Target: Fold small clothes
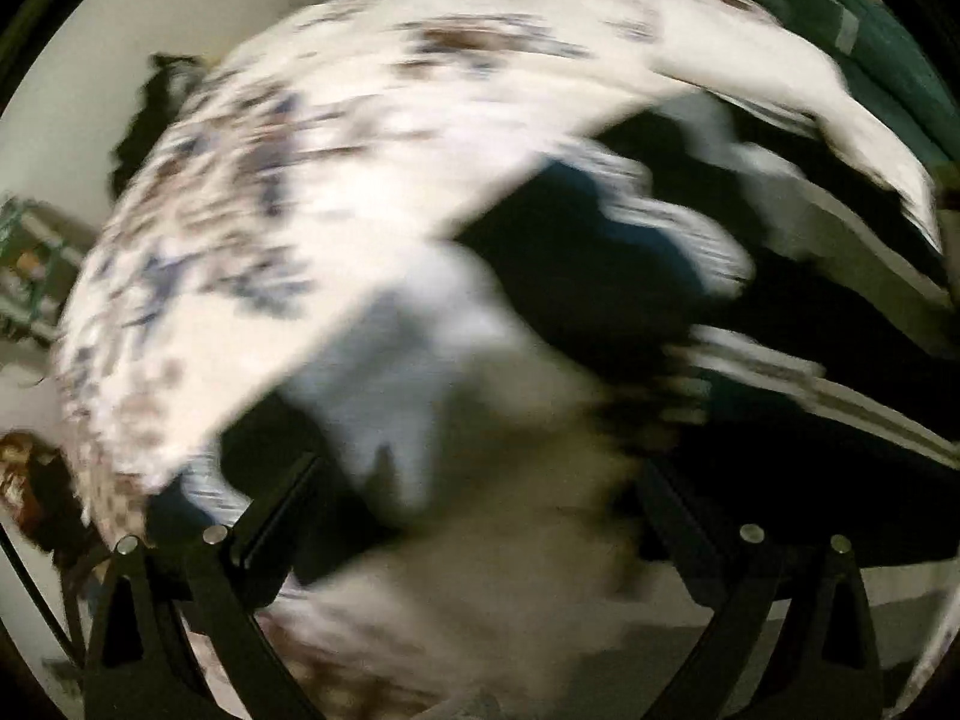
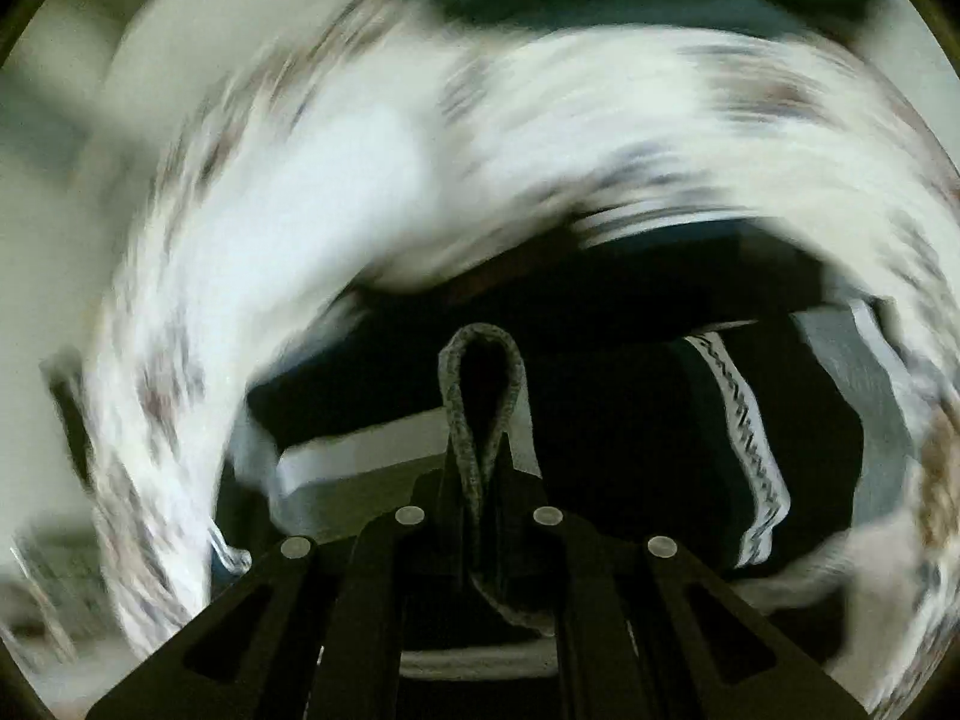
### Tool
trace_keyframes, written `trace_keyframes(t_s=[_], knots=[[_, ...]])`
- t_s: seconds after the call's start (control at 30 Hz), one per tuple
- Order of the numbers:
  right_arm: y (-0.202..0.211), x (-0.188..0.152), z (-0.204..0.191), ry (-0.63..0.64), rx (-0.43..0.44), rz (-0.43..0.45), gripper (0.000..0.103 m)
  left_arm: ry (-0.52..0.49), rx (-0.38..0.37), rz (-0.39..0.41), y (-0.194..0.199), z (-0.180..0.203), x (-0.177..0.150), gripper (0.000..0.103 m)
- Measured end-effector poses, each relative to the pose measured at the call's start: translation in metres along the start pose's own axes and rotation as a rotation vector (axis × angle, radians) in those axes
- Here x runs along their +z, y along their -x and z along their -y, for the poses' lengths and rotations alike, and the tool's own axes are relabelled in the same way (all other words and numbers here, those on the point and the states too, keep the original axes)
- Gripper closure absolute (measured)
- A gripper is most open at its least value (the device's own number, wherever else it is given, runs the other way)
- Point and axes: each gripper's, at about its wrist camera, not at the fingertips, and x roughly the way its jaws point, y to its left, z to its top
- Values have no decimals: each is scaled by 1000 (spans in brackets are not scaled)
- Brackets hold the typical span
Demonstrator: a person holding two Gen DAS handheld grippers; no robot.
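Observation:
A white garment with a brown and blue print fills the left wrist view, heavily blurred by motion. It also sweeps as a blurred arc across the right wrist view. My left gripper stands with its fingers wide apart; blurred pale cloth lies between them, and I cannot tell whether they touch it. My right gripper is shut on a grey knitted fabric edge that loops up out of the fingertips. A dark garment with a white zigzag band lies below it.
Dark clothes and white striped cloth lie under the printed garment. A pale surface shows beneath the right gripper. A teal object sits at the far right. A shelf is at the left edge.

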Motion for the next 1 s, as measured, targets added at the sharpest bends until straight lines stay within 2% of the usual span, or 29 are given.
trace_keyframes(t_s=[0.07,0.17,0.23,0.3,0.33,0.37,0.4,0.43,0.47,0.57,0.67,0.77,0.87,0.9,0.93,0.97,1.0], knots=[[-55,-9,-71,94,-22,-95,97,41,49,-7,-1,-36,-6,0],[-93,-28,-137,206,-65,-136,97,130,96,-41,-5,-89,-23,0],[-113,-39,-157,255,-139,-155,97,194,110,-78,-3,-114,-42,0],[-121,-45,-160,255,-154,-182,93,253,114,-112,-3,-138,-56,0],[-118,-45,-155,234,-122,-198,92,283,108,-124,-3,-151,-61,0],[-111,-45,-148,214,-72,-217,82,321,99,-136,-5,-165,-64,0],[-101,-46,-138,180,13,-242,64,368,80,-145,-4,-181,-71,0],[-86,-49,-122,123,111,-257,52,409,59,-154,0,-194,-79,0],[-72,-52,-107,81,152,-250,39,466,17,-165,0,-211,-87,0],[-37,-71,-67,26,164,-232,39,576,-88,-180,-6,-240,-105,0],[-19,-101,-26,-24,112,-249,39,668,-193,-200,-24,-253,-119,0],[-27,-137,2,-63,64,-317,39,706,-211,-230,-48,-248,-123,0],[-43,-170,19,-107,43,-389,39,747,-206,-205,-58,-238,-119,1],[-46,-178,21,-103,37,-400,39,749,-190,-183,-56,-234,-115,9],[-50,-185,19,-88,20,-403,39,736,-178,-159,-51,-228,-110,34],[-53,-191,15,-66,3,-403,39,699,-159,-140,-44,-221,-101,54],[-55,-195,9,-42,-11,-399,39,673,-161,-137,-40,-215,-93,91]])
